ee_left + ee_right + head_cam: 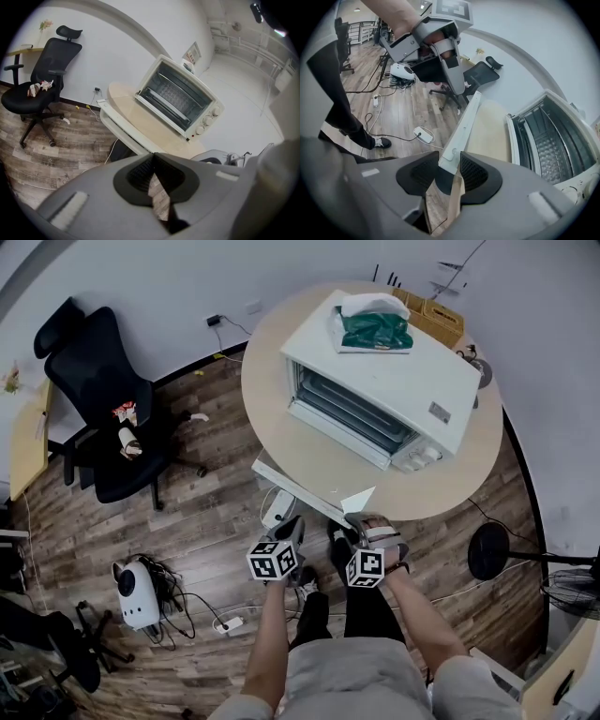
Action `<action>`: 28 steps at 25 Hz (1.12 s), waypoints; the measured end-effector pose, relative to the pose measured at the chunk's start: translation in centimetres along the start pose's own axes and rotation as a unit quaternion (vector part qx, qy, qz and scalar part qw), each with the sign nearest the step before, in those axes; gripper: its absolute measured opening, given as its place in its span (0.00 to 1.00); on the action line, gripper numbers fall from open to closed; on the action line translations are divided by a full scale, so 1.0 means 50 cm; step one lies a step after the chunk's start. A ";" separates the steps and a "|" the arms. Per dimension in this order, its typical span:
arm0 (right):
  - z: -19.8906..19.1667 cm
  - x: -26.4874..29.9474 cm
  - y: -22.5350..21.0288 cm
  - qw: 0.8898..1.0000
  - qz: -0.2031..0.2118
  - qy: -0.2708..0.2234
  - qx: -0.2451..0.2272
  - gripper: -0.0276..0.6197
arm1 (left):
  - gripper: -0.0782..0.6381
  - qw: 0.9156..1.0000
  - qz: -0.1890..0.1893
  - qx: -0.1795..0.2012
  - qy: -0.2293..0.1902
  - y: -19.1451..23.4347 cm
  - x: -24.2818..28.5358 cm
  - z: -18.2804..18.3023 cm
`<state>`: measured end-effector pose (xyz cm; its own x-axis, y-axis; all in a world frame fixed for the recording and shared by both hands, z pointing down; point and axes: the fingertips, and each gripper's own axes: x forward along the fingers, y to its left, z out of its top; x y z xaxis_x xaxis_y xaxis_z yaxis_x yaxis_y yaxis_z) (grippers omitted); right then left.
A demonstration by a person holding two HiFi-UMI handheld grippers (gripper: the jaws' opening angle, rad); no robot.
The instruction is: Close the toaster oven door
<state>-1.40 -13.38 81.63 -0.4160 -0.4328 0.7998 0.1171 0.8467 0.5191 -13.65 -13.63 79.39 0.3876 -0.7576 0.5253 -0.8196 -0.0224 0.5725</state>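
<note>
1. Office chair [98,399] stands well off to the left of the left gripper [153,159]
2. Left gripper: jaws pressed together, nothing between them, held in the air just left of the right gripper [449,159]
3. Right gripper: jaws clamped on the near corner of the toaster oven door [464,122]
4. Door is open and lies flat, running ahead of the right gripper and overhanging the table [272,390] rim
5. Toaster oven [394,371] sits on the table, ahead and right of both grippers, with its cavity exposed and a green pack [373,326] on top

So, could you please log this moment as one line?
oven door: open | right gripper: gripping door edge | left gripper: shut, empty
</note>
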 end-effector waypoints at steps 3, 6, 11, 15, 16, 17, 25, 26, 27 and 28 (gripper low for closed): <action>0.005 -0.010 0.003 1.000 -0.005 -0.003 0.010 0.22 | 0.19 1.000 -0.001 0.003 -0.003 0.002 -0.006 0.004; 0.012 -0.025 0.000 1.000 -0.014 -0.007 0.011 0.19 | 0.19 1.000 0.001 0.011 -0.006 0.000 -0.014 0.014; 0.023 -0.050 -0.015 0.999 -0.033 -0.013 0.020 0.16 | 0.19 1.000 -0.007 0.009 -0.011 -0.005 -0.024 0.028; 0.031 -0.071 -0.027 0.998 -0.045 -0.015 0.034 0.15 | 0.19 1.000 -0.020 -0.015 -0.019 -0.009 -0.028 0.034; 0.033 -0.076 -0.033 0.998 -0.050 -0.016 0.036 0.14 | 0.19 0.999 -0.020 -0.018 -0.020 -0.009 -0.027 0.037; 0.034 -0.080 -0.039 0.998 -0.054 -0.015 0.038 0.14 | 0.19 0.999 -0.020 -0.021 -0.021 -0.010 -0.027 0.038; 0.047 -0.126 -0.074 0.995 -0.086 -0.012 0.053 0.12 | 0.19 0.999 -0.026 -0.033 -0.024 -0.032 -0.043 0.044; 0.048 -0.131 -0.080 0.994 -0.090 -0.012 0.056 0.12 | 0.19 0.999 -0.026 -0.035 -0.025 -0.033 -0.044 0.047; 0.049 -0.138 -0.086 0.994 -0.095 -0.012 0.058 0.12 | 0.19 0.999 -0.027 -0.036 -0.027 -0.034 -0.045 0.051; 0.050 -0.144 -0.094 0.993 -0.100 -0.012 0.059 0.11 | 0.19 0.999 -0.028 -0.036 -0.028 -0.036 -0.046 0.056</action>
<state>-1.23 -13.45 72.69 -0.4423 -0.5895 0.6759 -0.0766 0.7757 0.6265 -14.22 -13.69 75.40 0.4057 -0.7923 0.4558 -0.7637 -0.0199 0.6452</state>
